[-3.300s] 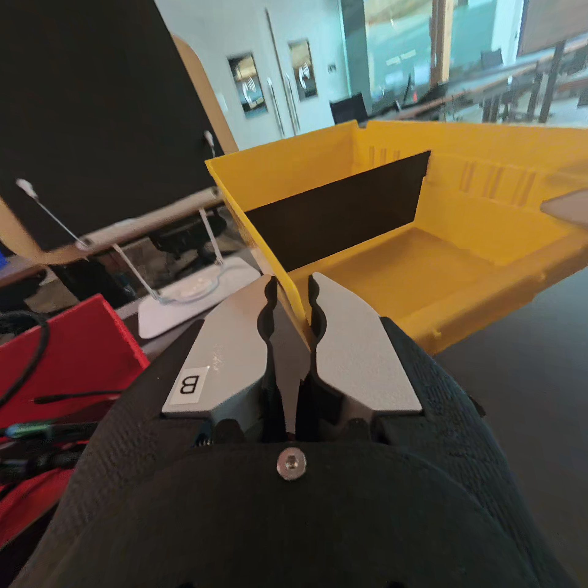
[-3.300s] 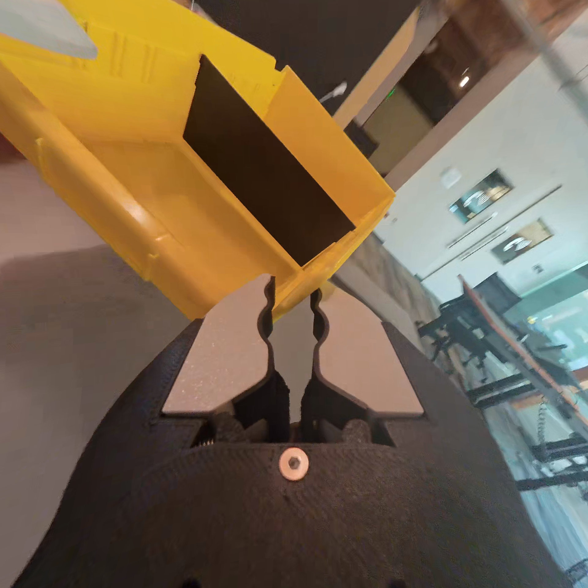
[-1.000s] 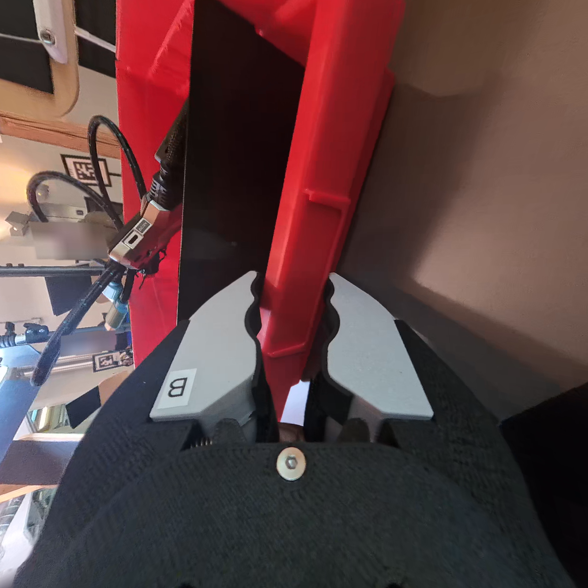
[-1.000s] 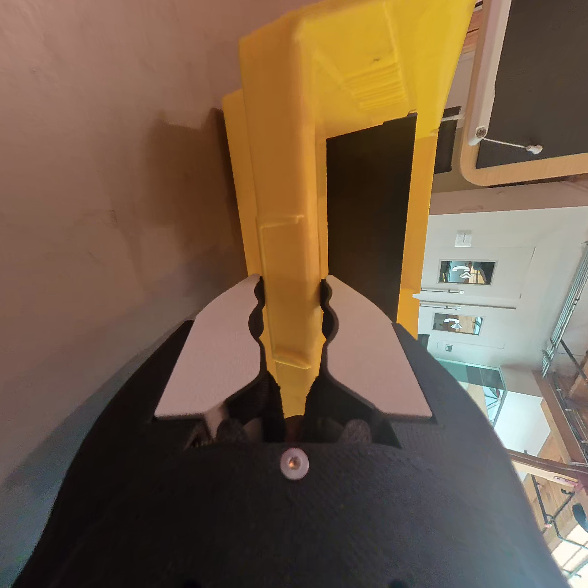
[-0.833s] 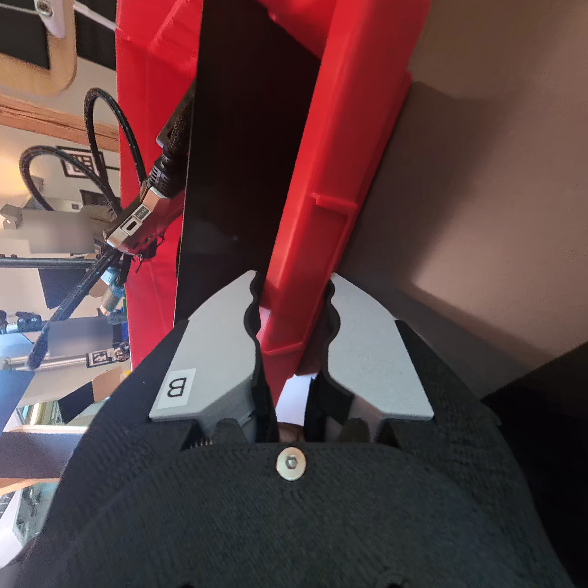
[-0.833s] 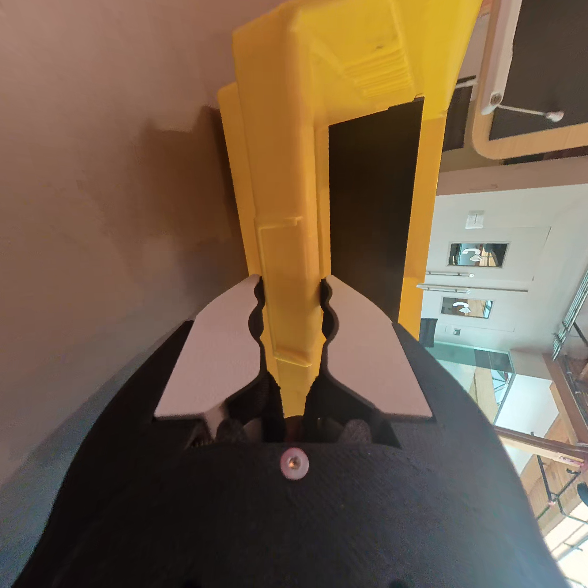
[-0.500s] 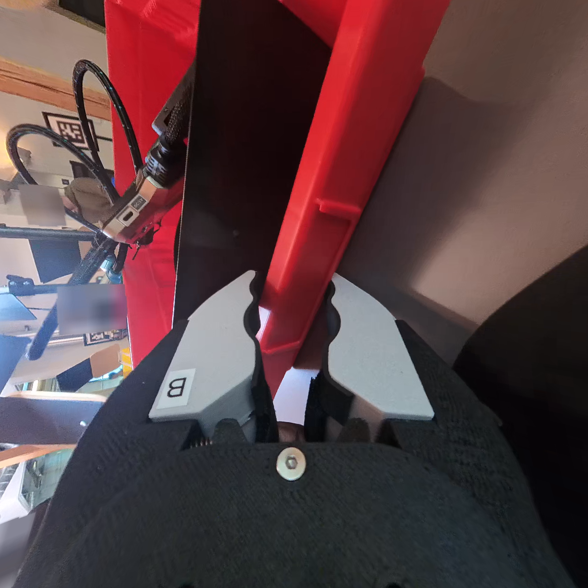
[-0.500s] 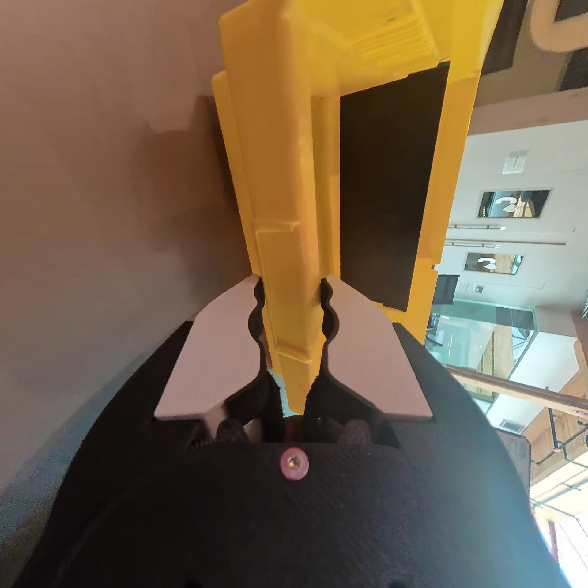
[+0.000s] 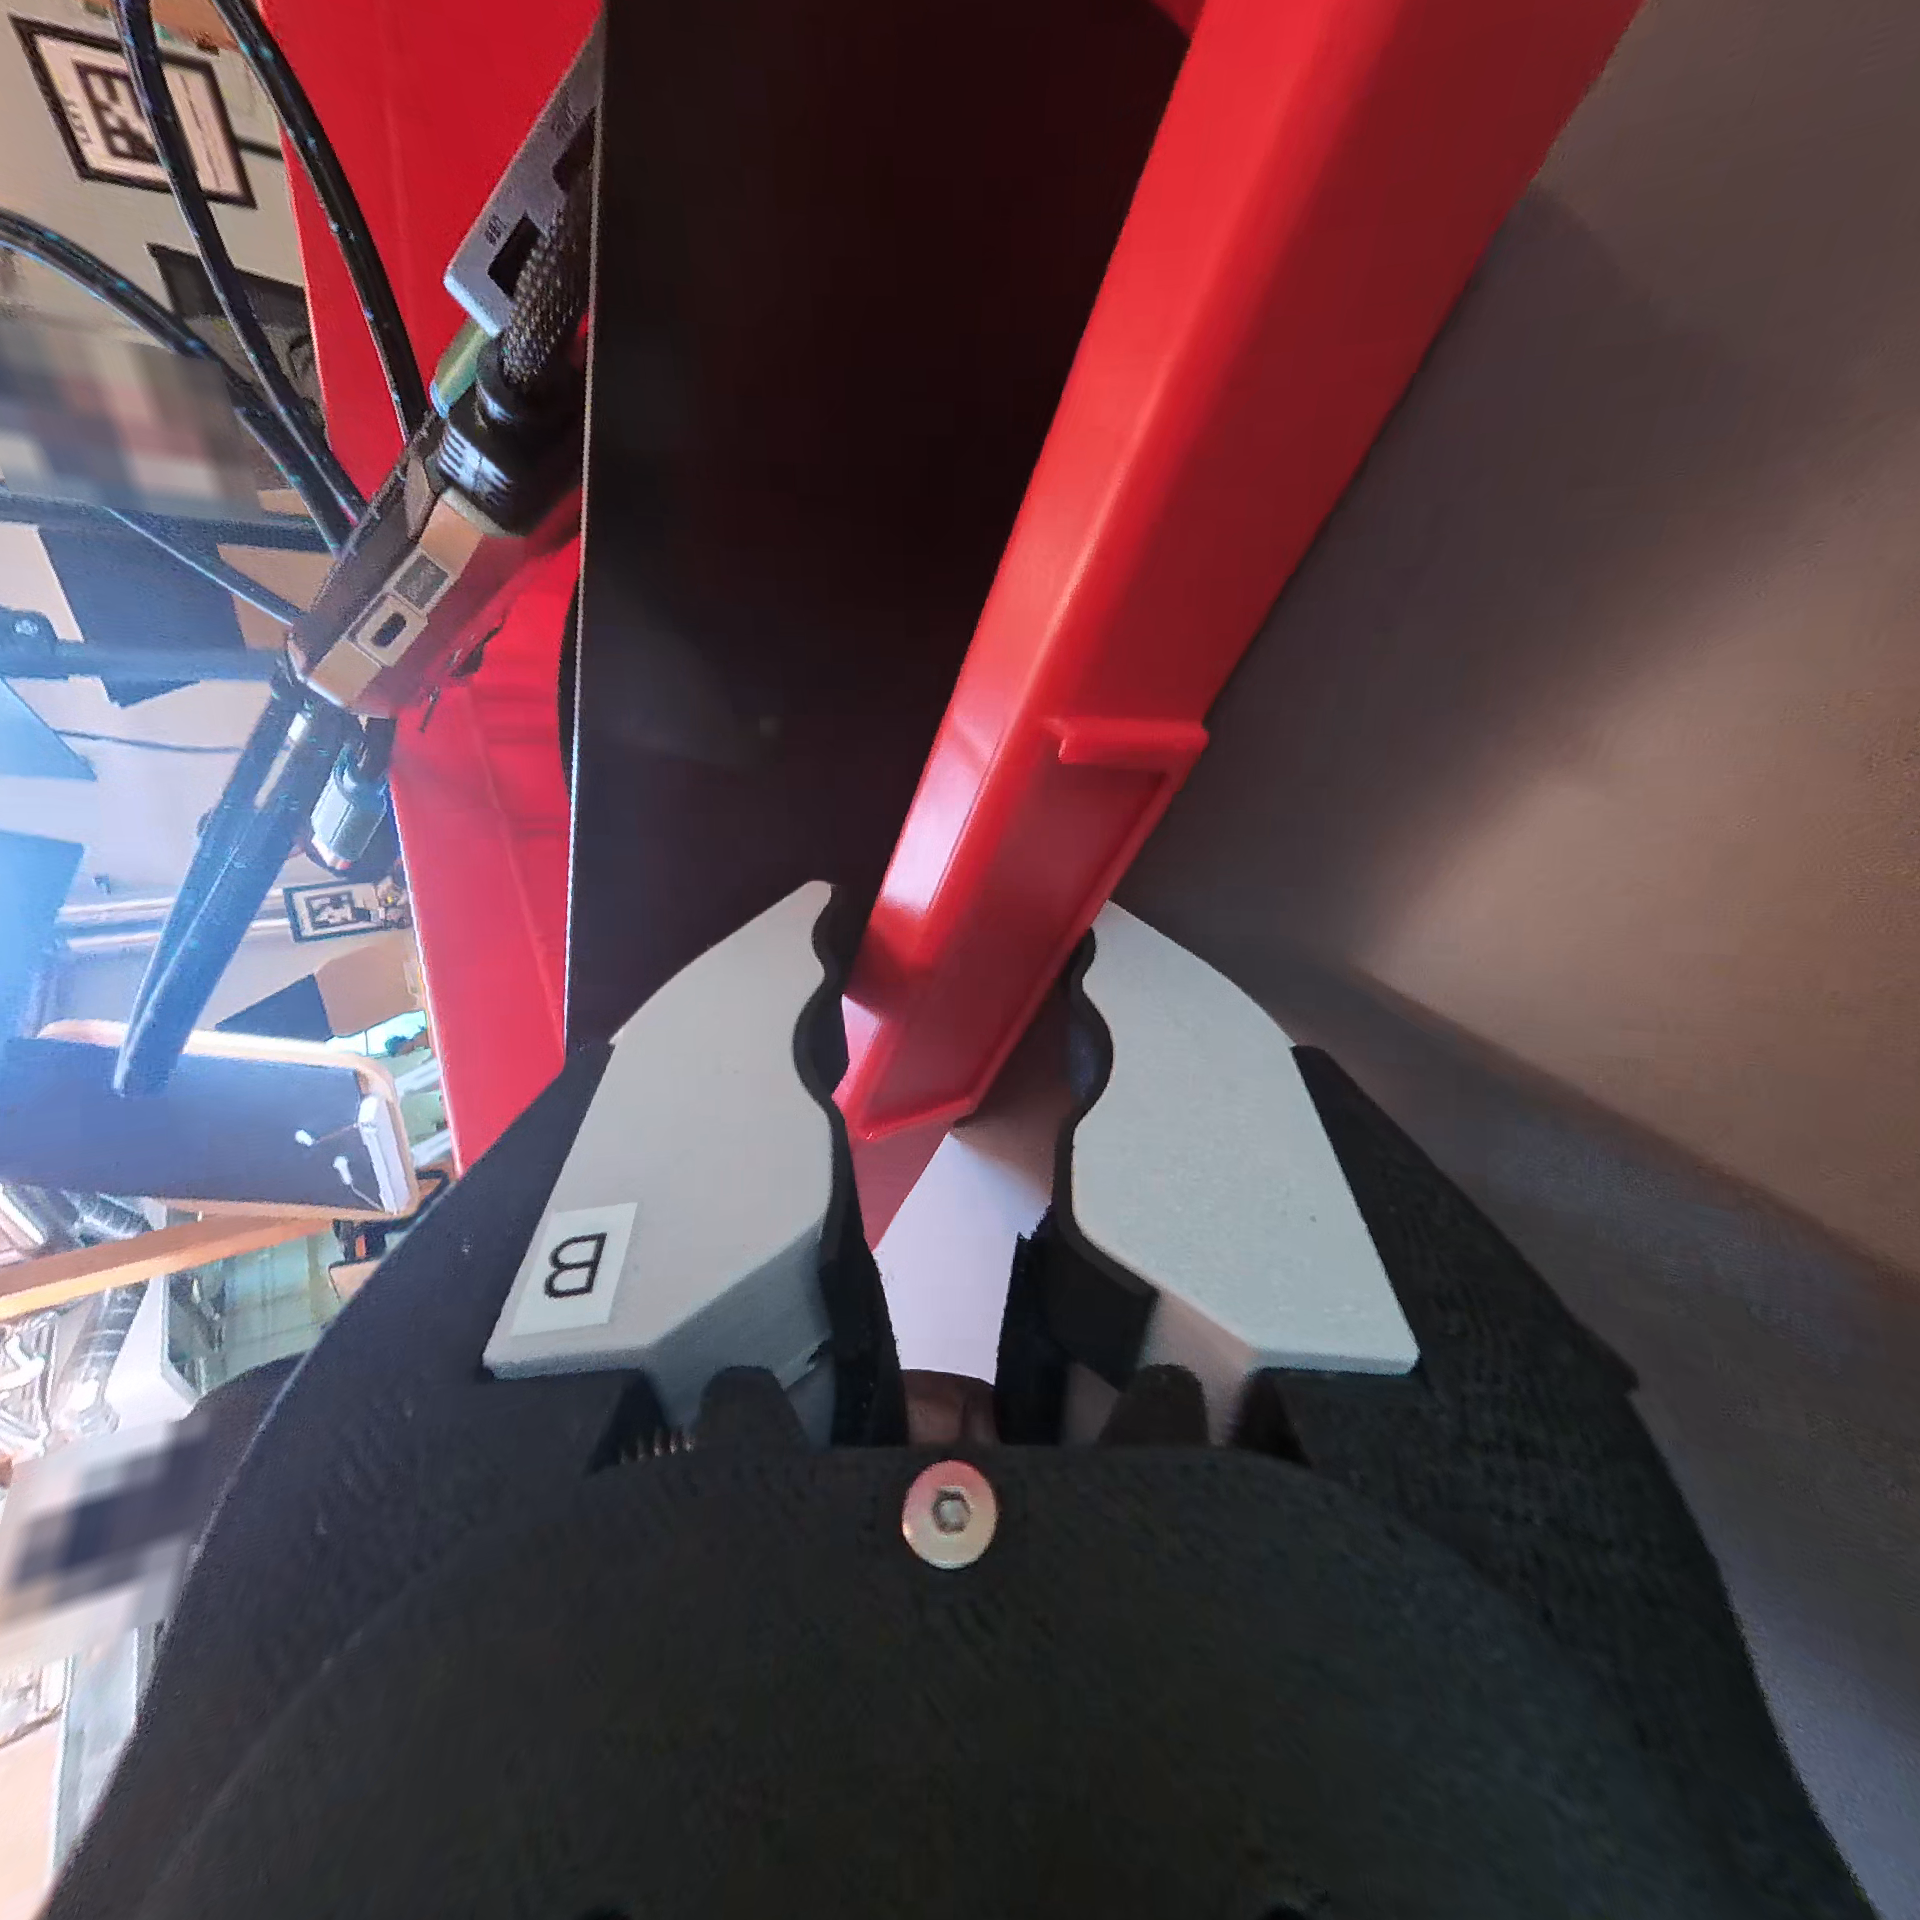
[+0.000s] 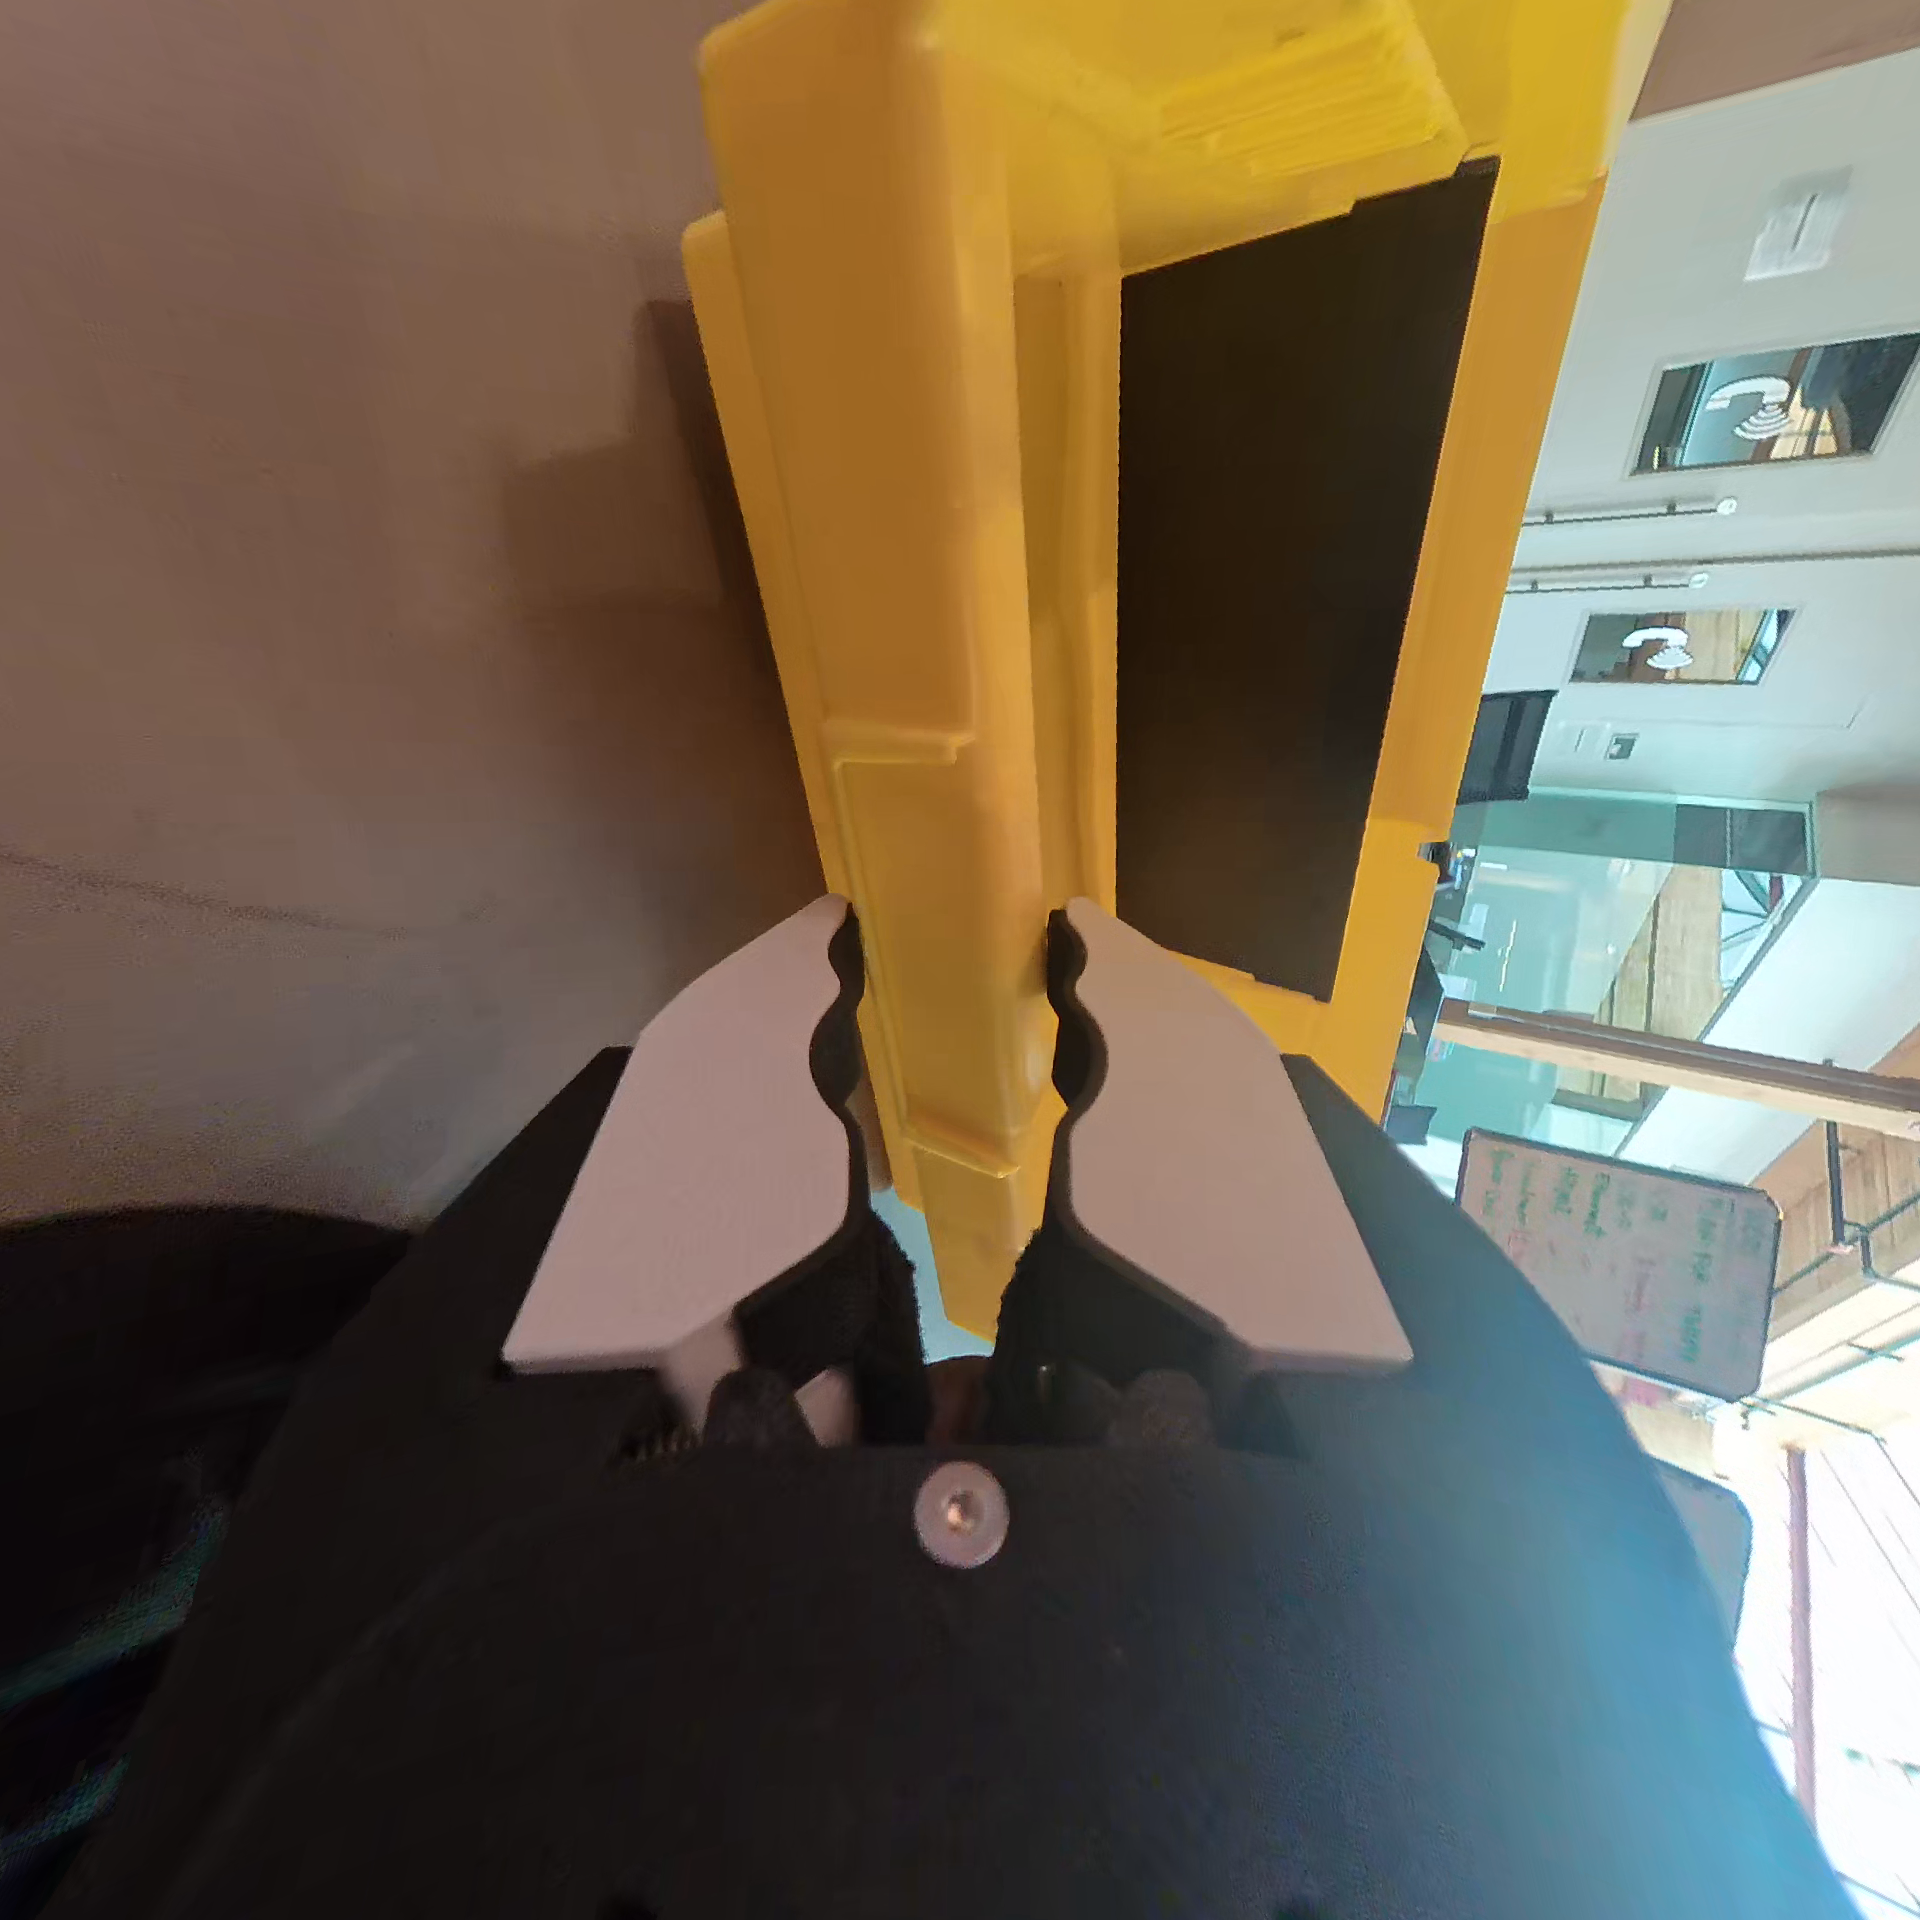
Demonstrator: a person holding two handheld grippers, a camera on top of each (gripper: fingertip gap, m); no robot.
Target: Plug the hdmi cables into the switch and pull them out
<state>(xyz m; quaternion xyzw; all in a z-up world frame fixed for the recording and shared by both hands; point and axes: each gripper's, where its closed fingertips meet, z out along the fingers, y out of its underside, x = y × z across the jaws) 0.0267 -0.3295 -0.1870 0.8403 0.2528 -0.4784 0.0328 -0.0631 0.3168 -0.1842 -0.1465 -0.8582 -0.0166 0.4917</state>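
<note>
In the left wrist view my left gripper (image 9: pixel 956 914) is shut on the front lip of a red bin (image 9: pixel 1143 499). Inside the bin, past a black divider (image 9: pixel 831 416), a small metallic HDMI switch (image 9: pixel 384 613) lies with black braided cables (image 9: pixel 530 301) plugged into it. More black cables (image 9: pixel 239 260) loop out over the bin's far side. In the right wrist view my right gripper (image 10: pixel 951 909) is shut on the front lip of a yellow bin (image 10: pixel 914 468) that has a black divider (image 10: pixel 1278 582) and shows nothing else inside.
Both bins rest against a grey-brown table top (image 9: pixel 1610 623), which also shows in the right wrist view (image 10: pixel 312 520). A room with glass walls and a standing sign board (image 10: pixel 1621 1257) lies beyond the yellow bin. Both views are rolled sideways.
Since 3.3 s ago my left gripper has gone from the yellow bin's corner to the red bin's lip. Over the last second both bins have shifted and tilted slightly in the views.
</note>
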